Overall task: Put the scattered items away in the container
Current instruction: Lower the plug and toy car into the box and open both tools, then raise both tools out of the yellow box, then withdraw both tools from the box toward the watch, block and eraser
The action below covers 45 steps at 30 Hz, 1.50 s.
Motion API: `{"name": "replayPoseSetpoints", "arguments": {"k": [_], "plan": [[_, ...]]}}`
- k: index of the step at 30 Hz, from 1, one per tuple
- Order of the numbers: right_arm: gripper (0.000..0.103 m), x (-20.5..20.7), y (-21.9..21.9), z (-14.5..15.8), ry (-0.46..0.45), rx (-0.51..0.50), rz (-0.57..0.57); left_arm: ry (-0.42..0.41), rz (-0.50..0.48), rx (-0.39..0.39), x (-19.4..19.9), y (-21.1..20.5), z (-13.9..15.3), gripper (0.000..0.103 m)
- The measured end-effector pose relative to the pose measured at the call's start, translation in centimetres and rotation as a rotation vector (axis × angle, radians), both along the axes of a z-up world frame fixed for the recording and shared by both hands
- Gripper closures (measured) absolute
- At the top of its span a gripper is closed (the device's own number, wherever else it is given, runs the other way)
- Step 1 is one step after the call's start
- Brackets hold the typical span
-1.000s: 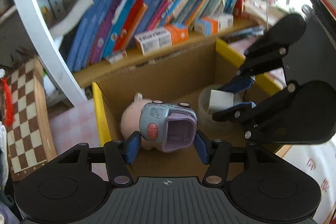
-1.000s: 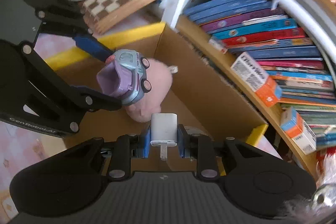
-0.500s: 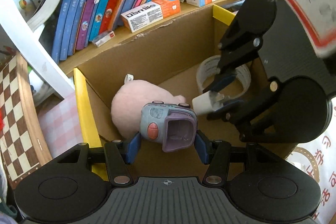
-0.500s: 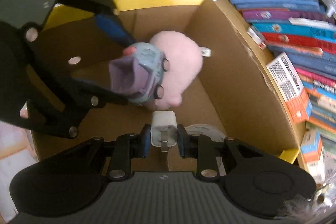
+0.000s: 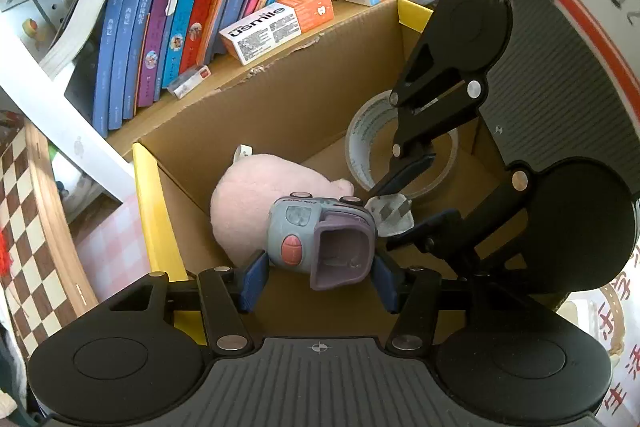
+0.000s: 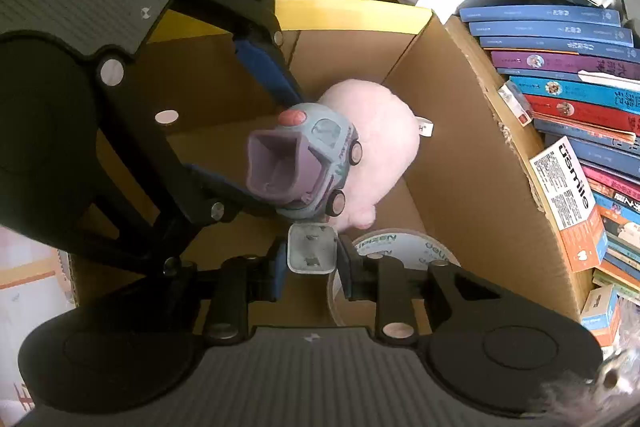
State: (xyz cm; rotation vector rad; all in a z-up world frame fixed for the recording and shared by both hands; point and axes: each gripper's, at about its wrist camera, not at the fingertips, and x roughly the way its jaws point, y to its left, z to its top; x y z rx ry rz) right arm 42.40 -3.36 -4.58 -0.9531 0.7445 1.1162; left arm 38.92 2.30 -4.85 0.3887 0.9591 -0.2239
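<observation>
Two items are poised inside the cardboard box (image 5: 280,99), above a pink plush (image 5: 264,195) and tape roll (image 5: 362,131). Left gripper (image 5: 318,273): jaws opening, toy car (image 5: 320,239) between them, hard plastic, light, best held across its sides. Right gripper (image 6: 312,265): jaws opening around white charger (image 6: 312,247), smooth, rigid, judged slippery.

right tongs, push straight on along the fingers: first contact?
Probably the toy car, just ahead of the charger between the opening right tongs. The pink plush lies behind it. Depth is unclear.
</observation>
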Motion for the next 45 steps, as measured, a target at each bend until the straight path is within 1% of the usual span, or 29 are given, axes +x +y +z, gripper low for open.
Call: {"name": "replayPoseSetpoints", "arguments": {"k": [2,4,6,8,9,12,17,19,27,33,39,45], "plan": [[0.071,0.0,-0.1,0.0,-0.01,0.003,-0.012,-0.005,0.011,0.002,-0.1,0.1,-0.1,0.04],[0.052,0.1,-0.1,-0.1,-0.02,-0.003,-0.034,-0.016,0.02,0.013,-0.1,0.1,0.0,0.033],[0.049,0.4,-0.2,-0.3,-0.013,-0.001,-0.06,-0.023,0.034,0.006,-0.3,0.2,0.2,0.029],[0.048,0.7,-0.3,-0.1,-0.006,0.01,-0.072,-0.033,0.042,-0.004,-0.5,0.4,0.6,0.027],[0.045,0.7,-0.5,0.1,-0.01,0.017,-0.077,-0.04,0.042,-0.008,-0.7,0.4,0.8,0.026],[0.038,0.5,-1.0,1.0,-0.023,0.043,-0.088,-0.078,0.035,-0.005,-1.5,0.3,1.8,0.023],[0.032,0.1,-2.5,2.9,-0.037,0.104,-0.133,-0.148,0.026,-0.006,-3.0,-0.1,3.6,0.02],[0.023,-0.3,-3.4,3.7,-0.051,0.133,-0.161,-0.179,0.028,-0.009,-3.8,-0.3,4.4,0.019],[0.019,-1.8,-6.6,7.2,-0.116,0.277,-0.285,-0.299,0.081,-0.052,-7.1,-0.4,7.3,0.018],[0.017,-3.6,-9.5,9.2,-0.145,0.376,-0.393,-0.366,0.141,-0.103,-10.1,0.3,8.9,0.016],[0.017,-5.8,-12.3,10.2,-0.166,0.429,-0.488,-0.398,0.182,-0.116,-12.8,0.7,9.4,0.016],[0.016,-8.1,-14.6,10.1,-0.175,0.471,-0.588,-0.414,0.231,-0.145,-15.3,1.3,9.3,0.015]]}}
